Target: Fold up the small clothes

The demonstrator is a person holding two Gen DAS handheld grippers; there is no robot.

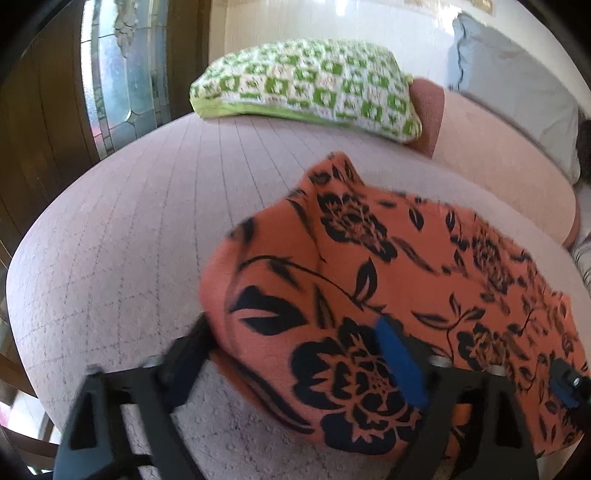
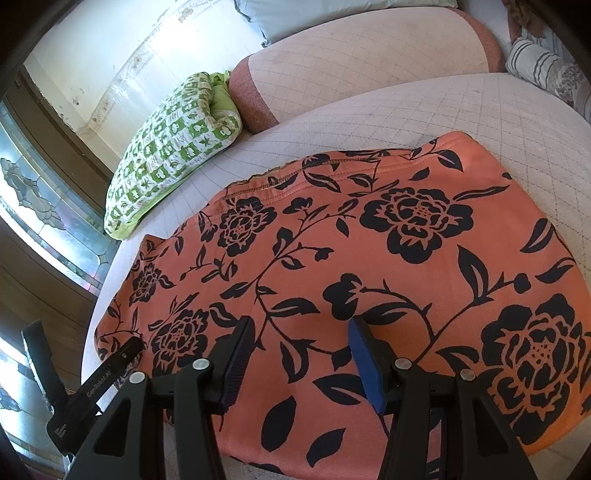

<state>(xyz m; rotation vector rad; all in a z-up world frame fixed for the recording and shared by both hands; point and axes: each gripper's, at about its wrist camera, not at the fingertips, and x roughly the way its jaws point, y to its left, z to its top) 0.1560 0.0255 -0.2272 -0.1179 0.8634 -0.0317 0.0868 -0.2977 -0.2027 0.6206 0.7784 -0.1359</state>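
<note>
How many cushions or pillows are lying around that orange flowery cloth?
3 clearly: a green checked pillow beyond the orange garment to the left, a pale blue pillow by the wall, and a striped one at far right. More may lie outside the view.

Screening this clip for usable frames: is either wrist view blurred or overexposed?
Left wrist view: motion-smeared, the orange garment with black flowers and the left gripper look soft. Right wrist view: sharp, stitching on the garment's hem readable, but the white wall is blown out by glare. Both views bend the quilted pink cushion through fisheye distortion.
</note>
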